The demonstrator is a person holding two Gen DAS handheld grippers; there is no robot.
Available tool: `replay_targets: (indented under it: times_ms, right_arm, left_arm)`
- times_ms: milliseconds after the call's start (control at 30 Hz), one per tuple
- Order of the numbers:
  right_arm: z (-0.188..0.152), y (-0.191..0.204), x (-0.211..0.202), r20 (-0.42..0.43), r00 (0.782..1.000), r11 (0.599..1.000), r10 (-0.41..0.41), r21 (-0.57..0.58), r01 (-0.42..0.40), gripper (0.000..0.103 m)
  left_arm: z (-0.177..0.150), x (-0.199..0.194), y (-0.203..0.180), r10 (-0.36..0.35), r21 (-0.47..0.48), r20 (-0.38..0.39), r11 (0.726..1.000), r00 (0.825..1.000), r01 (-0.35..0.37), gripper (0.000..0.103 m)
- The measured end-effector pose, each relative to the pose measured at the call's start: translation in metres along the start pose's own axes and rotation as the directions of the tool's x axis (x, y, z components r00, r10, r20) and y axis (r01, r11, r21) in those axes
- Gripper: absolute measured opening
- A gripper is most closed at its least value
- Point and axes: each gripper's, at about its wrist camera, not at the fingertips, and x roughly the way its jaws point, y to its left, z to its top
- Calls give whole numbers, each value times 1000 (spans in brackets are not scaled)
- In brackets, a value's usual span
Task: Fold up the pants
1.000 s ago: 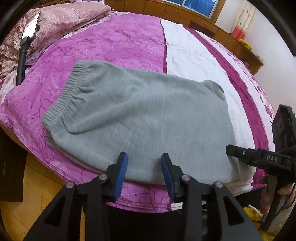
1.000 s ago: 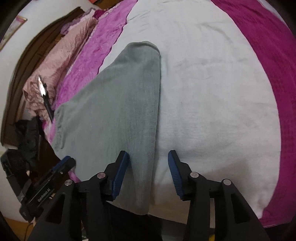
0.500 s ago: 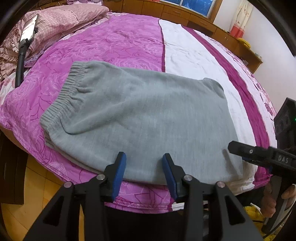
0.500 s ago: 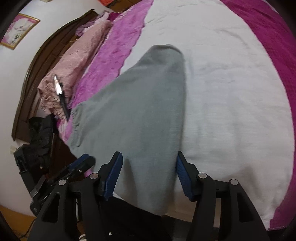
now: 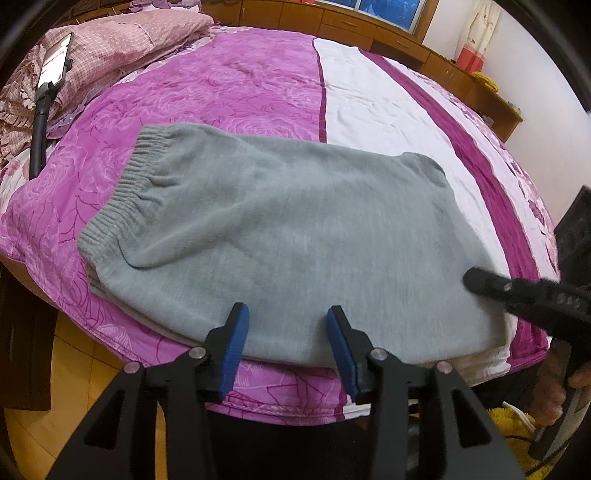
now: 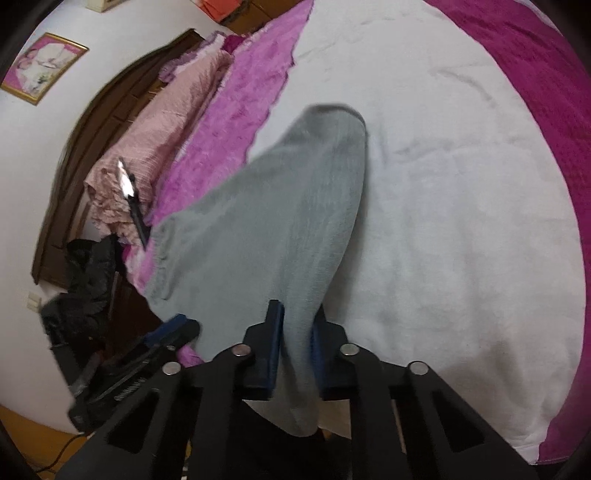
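Observation:
Grey folded pants lie across the near edge of the bed, elastic waistband at the left. My left gripper is open, its blue pads straddling the pants' near edge without holding it. My right gripper is shut on the near right corner of the pants, pinching the cloth between its blue pads. The right gripper also shows in the left wrist view at the right edge of the pants. The left gripper shows in the right wrist view at the lower left.
The bed has a purple floral cover with a white middle strip. A pink quilt and a phone on a black stand are at the left. Wooden cabinets line the far wall. Wood floor lies below.
My right gripper has closed on the right corner of the pants; it was open around it before. My left gripper has stayed open at the near edge.

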Motion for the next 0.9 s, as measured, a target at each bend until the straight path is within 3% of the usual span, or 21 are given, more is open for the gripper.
replay_targets:
  times_ms: [267, 600, 900]
  right_arm:
    - [2, 29, -17, 64, 997, 996, 33, -88, -28, 4]
    - [8, 51, -24, 75, 996, 987, 51, -154, -39, 3]
    - [26, 100, -24, 61, 992, 957, 108, -277, -87, 3]
  left_arm:
    - [-1, -1, -1, 3, 4, -1, 1000, 1000, -3, 47]
    - [3, -12, 6, -14, -34, 24, 999, 1000, 15, 47]
    - [25, -41, 44, 71, -83, 94, 995, 993, -63, 47]
